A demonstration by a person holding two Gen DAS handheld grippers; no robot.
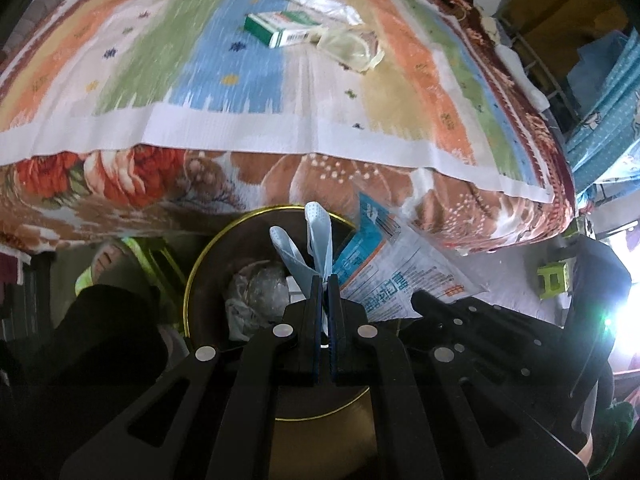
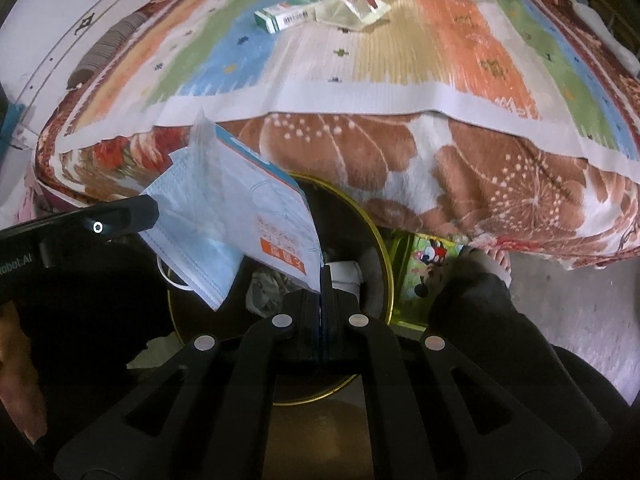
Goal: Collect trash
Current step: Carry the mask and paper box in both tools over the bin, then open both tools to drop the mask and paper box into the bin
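Observation:
My left gripper [image 1: 324,280] is shut on a light-blue face mask [image 1: 316,236] and holds it over a round brown bin with a gold rim [image 1: 192,280]. My right gripper [image 2: 323,276] is shut on a white and blue printed mask packet [image 2: 264,208], also over the bin [image 2: 380,240]. The mask [image 2: 192,240] and the left gripper's finger show at the left of the right wrist view. The packet [image 1: 392,276] shows right of the mask in the left wrist view. Crumpled plastic [image 1: 256,296] lies in the bin. On the bed lie a green and white box [image 1: 280,28], a clear wrapper [image 1: 352,46] and white paper [image 1: 320,0].
The bed with a striped mat [image 1: 200,80] over a floral blanket [image 2: 480,168] fills the upper part. A person's sandalled foot [image 2: 492,260] and dark trouser leg stand right of the bin. A green stool [image 1: 554,280] is on the floor at right.

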